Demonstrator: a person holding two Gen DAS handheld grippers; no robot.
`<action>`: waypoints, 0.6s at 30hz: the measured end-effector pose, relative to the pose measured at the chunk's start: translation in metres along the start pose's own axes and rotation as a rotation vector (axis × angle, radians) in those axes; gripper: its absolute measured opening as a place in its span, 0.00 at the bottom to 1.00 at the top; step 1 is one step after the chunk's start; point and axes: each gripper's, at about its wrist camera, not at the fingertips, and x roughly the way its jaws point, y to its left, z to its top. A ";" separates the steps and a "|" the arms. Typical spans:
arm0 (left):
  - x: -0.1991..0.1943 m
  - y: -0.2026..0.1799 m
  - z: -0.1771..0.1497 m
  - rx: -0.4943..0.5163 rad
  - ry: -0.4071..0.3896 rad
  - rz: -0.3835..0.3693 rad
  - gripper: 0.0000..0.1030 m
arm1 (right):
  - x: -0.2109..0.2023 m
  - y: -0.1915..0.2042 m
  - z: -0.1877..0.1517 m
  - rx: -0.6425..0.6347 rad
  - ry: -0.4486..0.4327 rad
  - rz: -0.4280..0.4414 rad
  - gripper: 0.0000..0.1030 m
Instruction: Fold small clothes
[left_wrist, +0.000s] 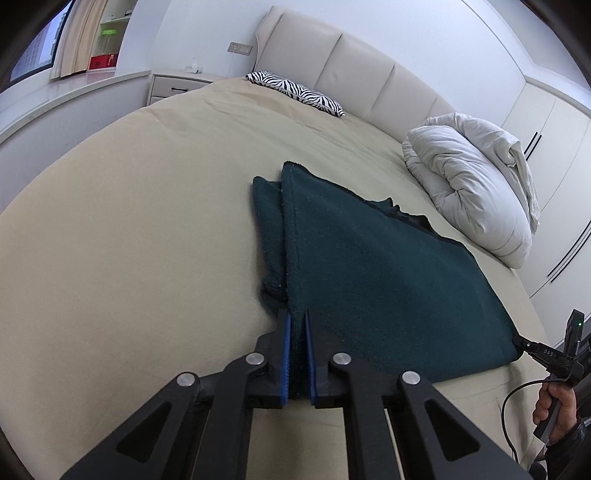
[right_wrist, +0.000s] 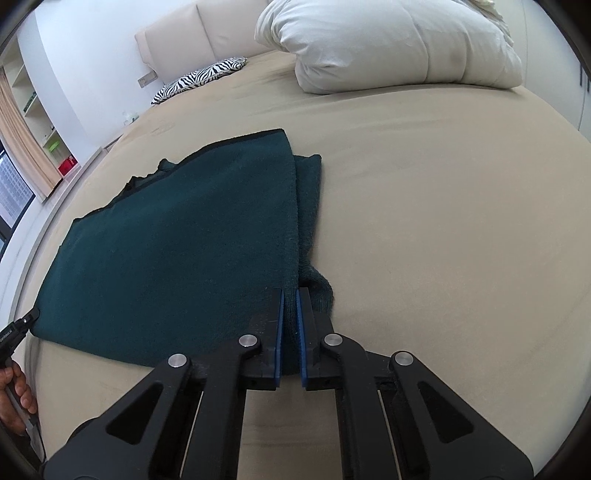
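Presently the left gripper (left_wrist: 298, 325) is clenched on the near left corner of the dark green fleecy garment (left_wrist: 369, 258), cloth pinched between its blue pads. The right gripper (right_wrist: 290, 301) is likewise clamped on the near right corner of the same garment (right_wrist: 177, 240).

The garment lies flat on the beige bedsheet (left_wrist: 129, 221), close to the bed's near edge, already folded in on both sides, with a narrower layer showing along each outer edge.

Further off, a rolled white duvet (left_wrist: 472, 181) sits toward the bed's right side, and a zebra-striped pillow (left_wrist: 295, 90) lies at the head edge by the cream padded headboard (left_wrist: 351, 62).

Risk noted: each grip may hold only the top layer. If so, lifting would likely peel the side folds open. Uneven lifting could skew the fold line.
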 end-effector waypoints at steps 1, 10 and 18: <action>0.000 -0.001 0.000 0.005 0.000 0.004 0.08 | -0.001 0.000 0.001 0.003 -0.002 0.004 0.05; -0.010 -0.001 -0.007 0.019 -0.004 0.017 0.07 | -0.011 -0.001 -0.001 0.017 0.006 0.024 0.05; -0.004 0.013 -0.014 -0.005 0.033 0.008 0.06 | -0.008 -0.017 -0.018 0.065 0.041 0.035 0.04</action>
